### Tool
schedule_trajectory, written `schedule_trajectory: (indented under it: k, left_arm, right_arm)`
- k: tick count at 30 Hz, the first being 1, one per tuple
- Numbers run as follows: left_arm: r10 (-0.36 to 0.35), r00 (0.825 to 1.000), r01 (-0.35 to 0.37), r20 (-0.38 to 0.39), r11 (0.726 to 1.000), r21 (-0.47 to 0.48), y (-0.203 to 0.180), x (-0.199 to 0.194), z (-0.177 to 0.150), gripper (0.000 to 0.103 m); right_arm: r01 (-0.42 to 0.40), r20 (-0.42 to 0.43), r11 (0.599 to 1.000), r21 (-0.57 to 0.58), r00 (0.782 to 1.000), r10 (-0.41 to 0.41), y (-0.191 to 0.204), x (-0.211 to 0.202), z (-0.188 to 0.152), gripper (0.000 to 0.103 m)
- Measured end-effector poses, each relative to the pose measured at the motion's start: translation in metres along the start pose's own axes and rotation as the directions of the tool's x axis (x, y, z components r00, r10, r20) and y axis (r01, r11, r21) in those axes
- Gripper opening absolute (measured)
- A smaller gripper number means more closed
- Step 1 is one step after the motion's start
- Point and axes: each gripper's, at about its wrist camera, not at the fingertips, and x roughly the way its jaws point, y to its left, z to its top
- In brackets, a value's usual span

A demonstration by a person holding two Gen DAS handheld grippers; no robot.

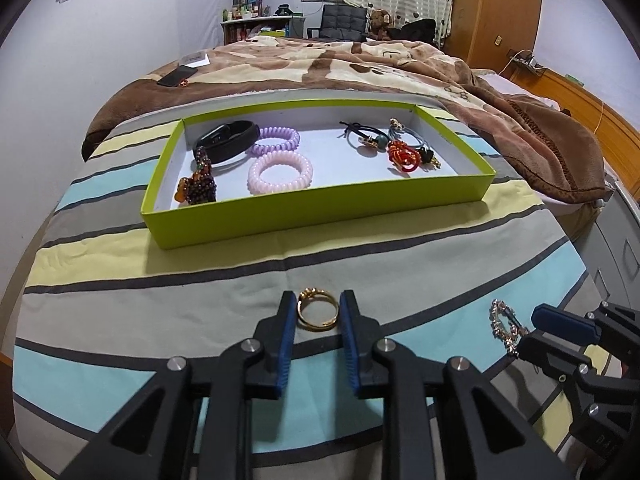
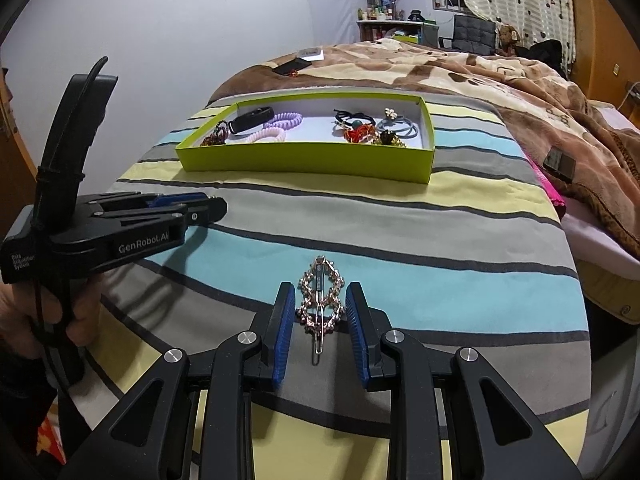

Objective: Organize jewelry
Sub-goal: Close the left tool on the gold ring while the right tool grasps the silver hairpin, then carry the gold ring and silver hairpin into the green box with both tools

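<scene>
A gold ring point(image 1: 318, 311) lies on the striped bedsheet between the fingers of my left gripper point(image 1: 319, 307); the blue pads touch its sides. A rhinestone hair clip point(image 2: 320, 300) lies on the sheet between the fingers of my right gripper point(image 2: 321, 300), which stand a little apart from it. The clip also shows in the left wrist view point(image 1: 505, 326), next to the right gripper point(image 1: 560, 326). A lime-green box point(image 1: 320, 212) ahead holds a black band point(image 1: 228, 142), spiral hair ties point(image 1: 280, 172), a beaded piece point(image 1: 198, 188) and hair ties with charms point(image 1: 400, 148).
A brown patterned blanket point(image 1: 400, 68) covers the bed beyond the box point(image 2: 304, 160). A phone point(image 1: 176, 77) lies on it at the far left. The left gripper point(image 2: 188, 210) shows in the right wrist view, held by a hand. The bed's edge drops off at the right.
</scene>
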Motion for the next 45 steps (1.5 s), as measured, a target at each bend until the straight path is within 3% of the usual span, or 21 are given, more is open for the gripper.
schedule_trajectory:
  k: [3,5,9,24,33,45]
  left_arm:
    - [-0.005,1.0,0.005,0.001,1.0,-0.003,0.0,-0.001,0.0,0.023]
    - [-0.009,1.0,0.009,0.001,1.0,-0.005,0.0,-0.002,-0.001,0.023]
    - [-0.015,1.0,0.015,0.001,1.0,-0.004,0.0,-0.003,-0.003,0.023]
    - [-0.016,1.0,0.016,0.001,1.0,-0.005,0.001,-0.003,-0.003,0.023]
    - [-0.047,0.999,0.047,0.026,0.999,-0.01,-0.002,-0.014,-0.009,0.023]
    - [-0.088,0.989,0.092,0.116,0.995,-0.027,0.006,-0.046,-0.008,0.023]
  right_arm:
    - [0.009,-0.004,1.0,-0.016,1.0,-0.009,0.003,0.001,0.001,0.025]
    - [0.027,-0.011,0.999,-0.03,1.0,-0.027,0.006,0.003,0.001,0.015]
    - [0.044,-0.021,0.998,-0.04,0.999,-0.045,0.007,0.006,0.002,0.008]
    - [0.119,-0.035,0.978,-0.174,0.991,-0.127,0.023,0.008,-0.001,0.003]
    - [0.081,-0.011,0.99,-0.111,0.997,-0.082,0.021,0.002,0.001,0.003]
    - [0.032,0.059,0.999,0.003,0.998,-0.032,0.007,-0.016,0.014,0.003]
